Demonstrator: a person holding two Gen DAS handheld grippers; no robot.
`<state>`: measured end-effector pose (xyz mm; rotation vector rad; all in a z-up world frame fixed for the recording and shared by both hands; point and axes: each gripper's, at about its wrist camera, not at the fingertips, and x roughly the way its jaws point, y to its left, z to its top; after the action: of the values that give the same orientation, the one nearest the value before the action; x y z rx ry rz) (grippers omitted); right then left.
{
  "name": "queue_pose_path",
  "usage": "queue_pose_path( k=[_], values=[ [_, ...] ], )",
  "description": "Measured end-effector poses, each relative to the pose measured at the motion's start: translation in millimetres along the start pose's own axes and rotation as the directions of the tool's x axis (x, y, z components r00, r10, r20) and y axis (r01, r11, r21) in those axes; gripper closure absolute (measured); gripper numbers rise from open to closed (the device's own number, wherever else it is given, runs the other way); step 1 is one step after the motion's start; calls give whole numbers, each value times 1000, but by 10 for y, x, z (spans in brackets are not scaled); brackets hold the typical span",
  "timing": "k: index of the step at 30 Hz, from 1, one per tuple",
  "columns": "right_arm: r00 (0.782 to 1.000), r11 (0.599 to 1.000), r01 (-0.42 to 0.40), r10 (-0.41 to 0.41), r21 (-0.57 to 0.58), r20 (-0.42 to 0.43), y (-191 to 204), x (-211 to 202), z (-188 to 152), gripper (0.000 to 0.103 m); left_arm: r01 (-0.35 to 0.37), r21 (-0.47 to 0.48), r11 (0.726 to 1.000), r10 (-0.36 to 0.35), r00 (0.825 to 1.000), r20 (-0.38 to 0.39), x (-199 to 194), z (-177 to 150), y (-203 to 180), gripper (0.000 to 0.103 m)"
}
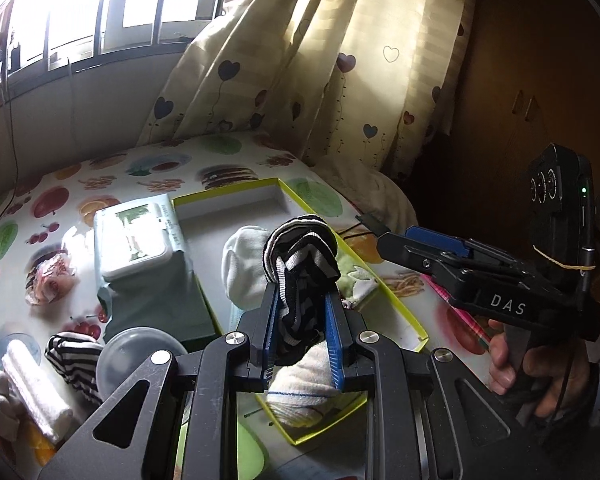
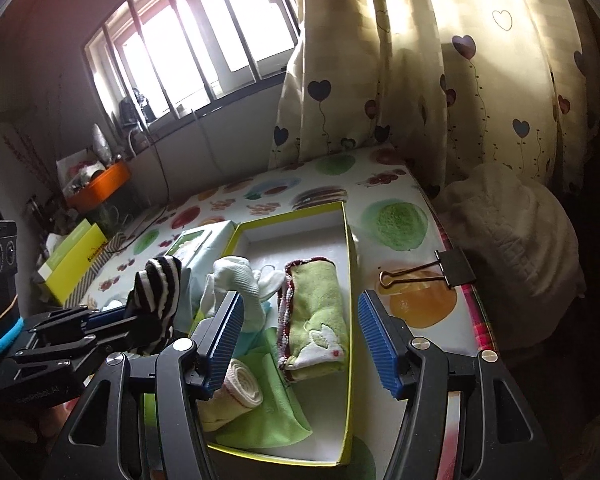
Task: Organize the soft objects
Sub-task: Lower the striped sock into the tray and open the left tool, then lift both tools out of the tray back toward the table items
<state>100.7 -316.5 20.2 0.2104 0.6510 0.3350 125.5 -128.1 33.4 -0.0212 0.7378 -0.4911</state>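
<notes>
Left wrist: left hand-held gripper pinching striped sock over box; right hand-held gripper spread, empty. Towels, socks boxed; more soft items at bench's left edge.

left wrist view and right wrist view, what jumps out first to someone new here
The black-and-white striped sock, clamped in the left gripper above the shallow yellow-rimmed cardboard box. In the box lies a rolled green towel, under the open, empty right gripper. Behind, a cream curtain with heart balloons glows with sunlight.
</notes>
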Motion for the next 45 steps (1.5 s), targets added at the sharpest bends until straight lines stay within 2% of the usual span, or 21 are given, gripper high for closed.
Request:
queue_pose_path(
  k=[6,10,15,19,23,27,36,45],
  values=[
    [1000,1000,-3,3,16,4,-93,5,-5,44,26,20,999,-25,999,-38,224,55,-102,81],
    [1000,1000,6,-7,31,17,-181,-32,7,43,72,-2,997,-72,996,-52,314,83,-146,81],
    [999,998,27,-29,50,33,-288,-97,18,44,167,-71,983,-173,980,-96,443,55,-201,81],
    [999,997,34,-37,62,37,-357,-123,-1,43,200,-80,976,-209,969,-131,541,13,-281,81],
    [999,997,34,-37,68,39,-386,-140,-22,44,195,-87,977,-207,964,-165,611,-17,-323,75],
    [998,997,33,-37,74,42,-400,-159,-40,44,191,-73,979,-202,961,-188,632,-67,-375,58],
    [998,997,31,-35,66,58,-354,-281,-57,44,165,-54,985,-172,973,-151,430,-107,-393,57],
    [998,1000,0,0,0,64,-12,-410,-66,44,126,-77,989,-129,991,-44,-22,-125,-272,57]
  ],
)
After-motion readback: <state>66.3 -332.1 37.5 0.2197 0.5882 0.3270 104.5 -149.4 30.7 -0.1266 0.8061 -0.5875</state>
